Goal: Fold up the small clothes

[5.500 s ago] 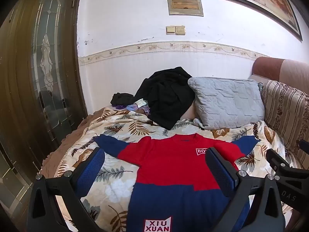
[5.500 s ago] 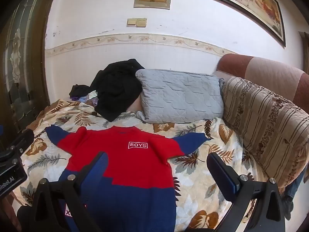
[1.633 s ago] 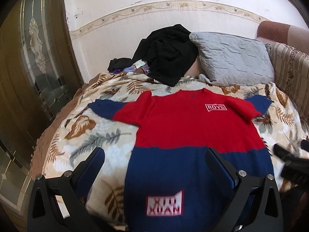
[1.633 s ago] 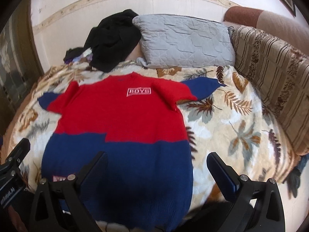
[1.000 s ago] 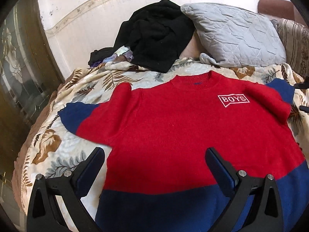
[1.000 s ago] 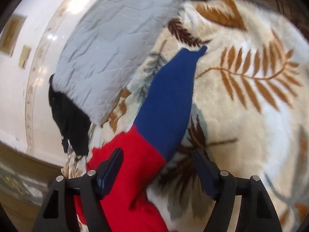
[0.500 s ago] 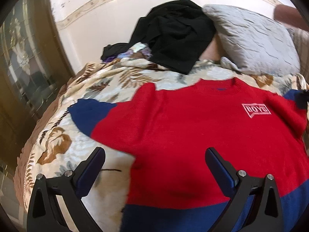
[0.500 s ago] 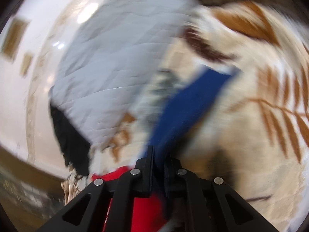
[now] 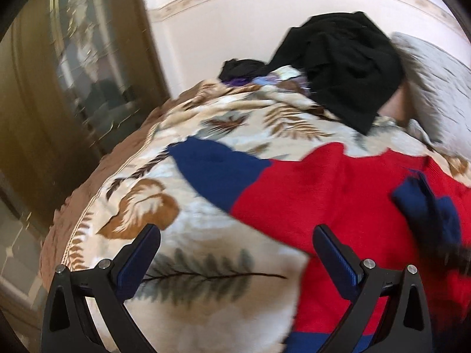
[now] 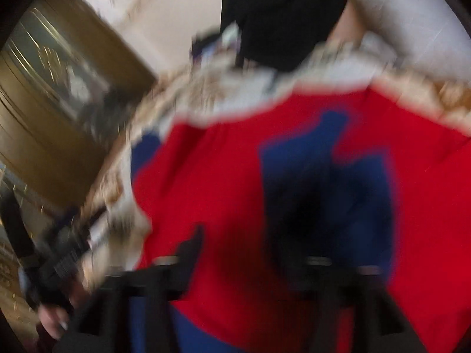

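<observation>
While both claws (image 9: 235, 253) (image 10: 259, 250) gape, 1 blue sleeve (image 10: 326, 170) lies across the sweater (image 9: 323, 194).

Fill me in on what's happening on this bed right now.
A person with a gripper in each hand is folding a red and blue sweater spread on a leaf-print blanket. The right gripper has just opened, and one blue sleeve now lies folded across the red chest. The left gripper is open and empty over the blanket, near the other sleeve, which is flat and unfolded.
</observation>
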The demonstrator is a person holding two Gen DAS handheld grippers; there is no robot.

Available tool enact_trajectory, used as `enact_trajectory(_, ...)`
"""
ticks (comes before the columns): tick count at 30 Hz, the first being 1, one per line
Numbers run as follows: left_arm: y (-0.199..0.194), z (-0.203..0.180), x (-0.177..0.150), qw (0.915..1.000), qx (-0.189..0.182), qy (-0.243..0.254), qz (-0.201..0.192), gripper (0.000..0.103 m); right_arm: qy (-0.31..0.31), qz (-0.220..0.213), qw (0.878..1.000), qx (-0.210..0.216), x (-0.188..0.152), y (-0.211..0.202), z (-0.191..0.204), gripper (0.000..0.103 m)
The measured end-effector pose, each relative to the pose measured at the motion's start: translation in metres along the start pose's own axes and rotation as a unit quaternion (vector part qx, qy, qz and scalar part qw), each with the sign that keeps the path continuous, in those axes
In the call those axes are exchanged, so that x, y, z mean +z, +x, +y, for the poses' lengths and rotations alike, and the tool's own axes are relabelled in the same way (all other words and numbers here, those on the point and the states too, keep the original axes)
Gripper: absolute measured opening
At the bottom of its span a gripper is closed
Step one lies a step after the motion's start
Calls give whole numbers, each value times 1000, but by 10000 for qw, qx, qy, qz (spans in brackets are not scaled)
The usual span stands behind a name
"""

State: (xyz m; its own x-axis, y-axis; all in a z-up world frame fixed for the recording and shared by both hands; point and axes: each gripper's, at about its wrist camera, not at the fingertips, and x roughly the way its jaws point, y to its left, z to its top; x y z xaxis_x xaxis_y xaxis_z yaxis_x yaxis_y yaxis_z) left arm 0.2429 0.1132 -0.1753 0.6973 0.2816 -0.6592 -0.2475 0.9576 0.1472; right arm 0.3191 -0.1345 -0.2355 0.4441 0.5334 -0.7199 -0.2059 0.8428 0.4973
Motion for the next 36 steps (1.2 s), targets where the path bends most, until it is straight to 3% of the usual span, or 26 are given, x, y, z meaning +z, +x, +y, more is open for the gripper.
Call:
enact_trajectory(5, 8, 21, 7, 9994, 74, -334, 107, 103, 248, -392, 9977, 494, -2, -35, -8, 70)
enact_trajectory(8, 12, 25, 9, 9986, 54, -473, 224, 103, 1139, -1044, 9846, 814, 5, -59, -37, 78)
enact_trajectory(11, 14, 28, 10, 9982, 46, -535, 270, 103, 1952, -1062, 9712, 864, 18, -47, -66, 79)
enact_trajectory(16, 28, 48, 18, 9965, 235, -691, 396, 103, 2214, -955, 9661, 925, 30, -15, -68, 79)
enact_trajectory(19, 48, 74, 23, 9924, 463, -971, 604, 103, 1411, -1093, 9800, 880, 34, -11, -23, 79)
enact_trajectory(21, 57, 95, 25, 9885, 503, -1236, 715, 103, 516, -1138, 9883, 870, 32, -18, 19, 79)
enact_trajectory(25, 72, 125, 27, 9803, 395, -1701, 922, 103, -886, -1199, 9867, 649, 22, -31, 76, 79)
enact_trajectory(29, 83, 144, 29, 9719, 109, -2120, 1020, 102, -1022, -1180, 9868, 441, 14, -47, 75, 79)
enact_trajectory(33, 94, 159, 30, 9642, -204, -2428, 1049, 91, -951, -1082, 9895, 109, -7, -68, 59, 74)
enact_trajectory(35, 100, 163, 32, 9612, -329, -2538, 1026, 82, -835, -1057, 9909, 81, -13, -75, 51, 71)
enact_trajectory(36, 104, 165, 33, 9587, -465, -2616, 1016, 73, -696, -1083, 9916, 102, -17, -80, 45, 71)
